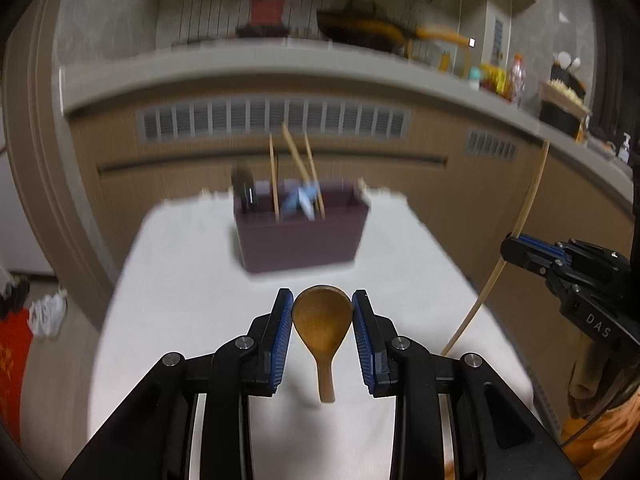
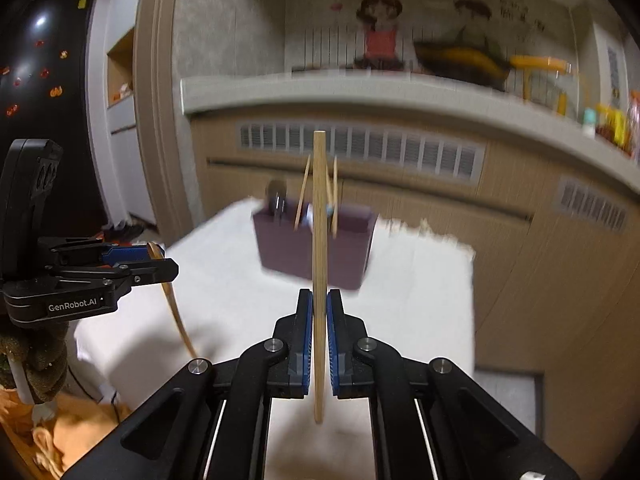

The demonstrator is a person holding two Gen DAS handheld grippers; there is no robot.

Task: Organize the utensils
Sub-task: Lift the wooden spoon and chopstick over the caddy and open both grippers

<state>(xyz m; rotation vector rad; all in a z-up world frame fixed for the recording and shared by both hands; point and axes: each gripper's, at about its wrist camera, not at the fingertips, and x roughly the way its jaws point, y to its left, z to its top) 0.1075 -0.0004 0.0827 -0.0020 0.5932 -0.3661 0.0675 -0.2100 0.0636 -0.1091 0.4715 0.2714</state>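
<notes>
Left wrist view, white table [image 1: 192,280] edge at left, left gripper [image 1: 323,312] clamping wooden spoon [image 1: 322,320] bowl-up, purple holder [image 1: 300,236] beyond, bare cloth between, right gripper [image 2: 319,308] clenched on upright chopstick [image 2: 319,240].

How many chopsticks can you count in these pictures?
4: one chopstick held upright in the right gripper, three standing in the purple box. More may hide inside.
</notes>
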